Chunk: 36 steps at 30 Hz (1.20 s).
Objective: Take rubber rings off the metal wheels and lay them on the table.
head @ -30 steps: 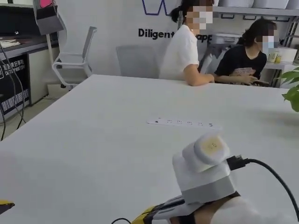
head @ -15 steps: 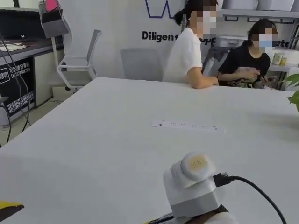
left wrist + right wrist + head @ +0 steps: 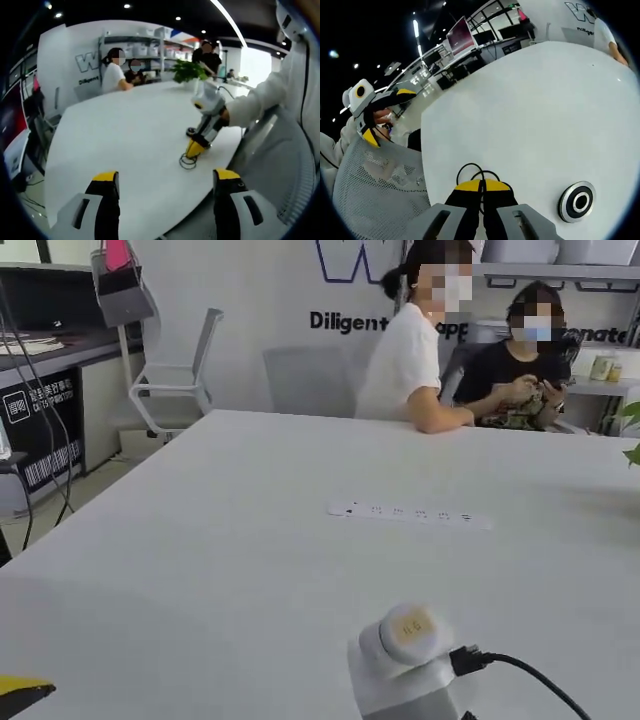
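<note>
The labels on the dark cabinet [image 3: 40, 430] at far left are too small to read. On the wall [image 3: 250, 300] you can read "Diligent"; a person [image 3: 410, 360] hides the rest. Your left gripper [image 3: 166, 186] has its jaws wide apart with nothing between them. Your right gripper [image 3: 481, 186] has its jaws pressed together on a thin black ring [image 3: 469, 171], which loops out from the tips onto the table [image 3: 530, 100]. The wheel [image 3: 576, 201] lies flat just right of those jaws, not touching them.
</note>
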Each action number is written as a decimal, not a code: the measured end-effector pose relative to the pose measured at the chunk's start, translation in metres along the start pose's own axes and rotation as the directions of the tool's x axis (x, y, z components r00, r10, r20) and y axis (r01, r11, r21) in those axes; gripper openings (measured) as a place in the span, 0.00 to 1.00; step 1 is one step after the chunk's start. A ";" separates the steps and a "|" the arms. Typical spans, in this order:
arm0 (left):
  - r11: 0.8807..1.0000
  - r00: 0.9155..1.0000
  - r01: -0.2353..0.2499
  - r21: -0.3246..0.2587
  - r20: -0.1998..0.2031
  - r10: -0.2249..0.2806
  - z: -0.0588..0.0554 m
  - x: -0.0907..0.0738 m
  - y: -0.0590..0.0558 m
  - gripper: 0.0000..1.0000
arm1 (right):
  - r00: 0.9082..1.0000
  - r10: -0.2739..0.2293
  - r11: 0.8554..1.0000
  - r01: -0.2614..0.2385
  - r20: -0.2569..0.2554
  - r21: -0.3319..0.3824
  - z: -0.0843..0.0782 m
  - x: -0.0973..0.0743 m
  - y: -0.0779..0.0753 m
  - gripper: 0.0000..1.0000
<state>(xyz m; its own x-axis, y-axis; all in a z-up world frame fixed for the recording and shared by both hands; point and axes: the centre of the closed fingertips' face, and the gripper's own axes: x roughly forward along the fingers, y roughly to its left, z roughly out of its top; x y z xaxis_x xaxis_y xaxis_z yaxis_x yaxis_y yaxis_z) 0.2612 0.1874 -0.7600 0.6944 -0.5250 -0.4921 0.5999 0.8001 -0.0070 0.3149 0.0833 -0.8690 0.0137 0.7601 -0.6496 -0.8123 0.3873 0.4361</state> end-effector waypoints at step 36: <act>1.000 1.000 -0.007 0.013 0.008 0.007 0.005 -0.004 -0.002 0.77 | 0.994 -0.058 0.978 0.075 0.093 -0.195 0.036 -0.050 -0.004 0.16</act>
<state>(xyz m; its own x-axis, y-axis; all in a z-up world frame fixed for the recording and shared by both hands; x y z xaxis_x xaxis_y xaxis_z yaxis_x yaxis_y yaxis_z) 0.2595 0.1864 -0.7537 0.7019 -0.5219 -0.4847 0.6003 0.7997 0.0082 0.3384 0.0625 -0.8157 0.1147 0.7817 -0.6131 -0.9072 0.3339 0.2560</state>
